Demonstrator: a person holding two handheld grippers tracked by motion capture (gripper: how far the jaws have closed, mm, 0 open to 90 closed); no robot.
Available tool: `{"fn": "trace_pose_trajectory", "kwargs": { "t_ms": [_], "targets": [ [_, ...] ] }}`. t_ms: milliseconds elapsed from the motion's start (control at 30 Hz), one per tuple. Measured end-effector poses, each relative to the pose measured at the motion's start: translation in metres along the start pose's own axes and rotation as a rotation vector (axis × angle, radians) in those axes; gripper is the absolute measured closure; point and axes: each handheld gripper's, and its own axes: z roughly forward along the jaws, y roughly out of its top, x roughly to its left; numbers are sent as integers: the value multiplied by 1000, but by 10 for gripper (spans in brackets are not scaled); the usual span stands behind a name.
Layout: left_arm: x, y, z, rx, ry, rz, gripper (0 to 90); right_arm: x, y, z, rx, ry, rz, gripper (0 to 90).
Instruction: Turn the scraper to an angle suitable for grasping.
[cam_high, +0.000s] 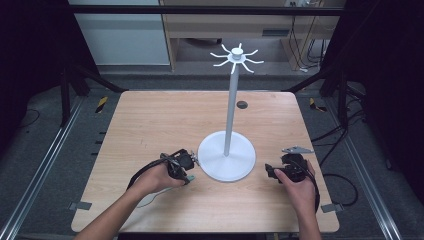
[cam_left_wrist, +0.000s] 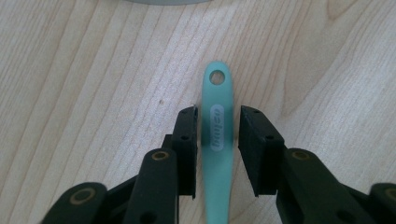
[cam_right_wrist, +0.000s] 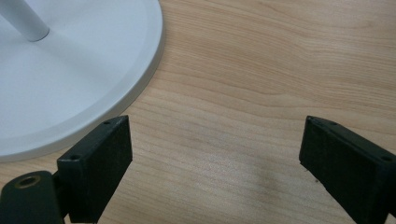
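The left gripper (cam_left_wrist: 217, 135) straddled a teal toothbrush handle (cam_left_wrist: 217, 140), its jaws not quite pinching, while the right gripper (cam_right_wrist: 215, 154) gaped; an off-centre squeeze might flick it away.

Wide-spread tongs (cam_right_wrist: 215, 163) over bare wooden table (cam_right_wrist: 261, 70), white stand base (cam_right_wrist: 70, 84) probably just beside.

lab recording bay: wooden table (cam_high: 150, 125) inside black framing, floor rails (cam_high: 45, 165), trailing cables (cam_high: 345, 185), taped markers, cabinets behind; white hook stand (cam_high: 227, 150) on top.
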Motion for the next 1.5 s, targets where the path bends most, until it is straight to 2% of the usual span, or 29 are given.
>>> {"fn": "trace_pose_trajectory", "kwargs": {
  "t_ms": [633, 900, 1133, 1300, 1333, 1367, 1500],
  "targets": [
    [4, 2, 4, 22, -24, -1, 725, 0, 0, 0, 2, 2, -5, 99],
    [3, 2, 3, 18, -17, 1, 737, 0, 0, 1, 5, 5, -5, 98],
    [6, -4, -8, -58, -6, -32, 739, 0, 0, 2, 5, 6, -12, 99],
    [10, -16, -24, -154, 7, -53, 740, 1, 0, 2, 9, 4, -11, 99],
    [10, -22, -30, -188, 7, -72, 740, 1, 0, 2, 11, 4, -9, 98],
    [10, -22, -30, -188, 7, -72, 740, 1, 0, 3, 10, 4, -14, 99],
    [11, -33, -44, -241, 17, -82, 740, 2, 0, 3, 11, 3, -20, 98]
  ]
}}
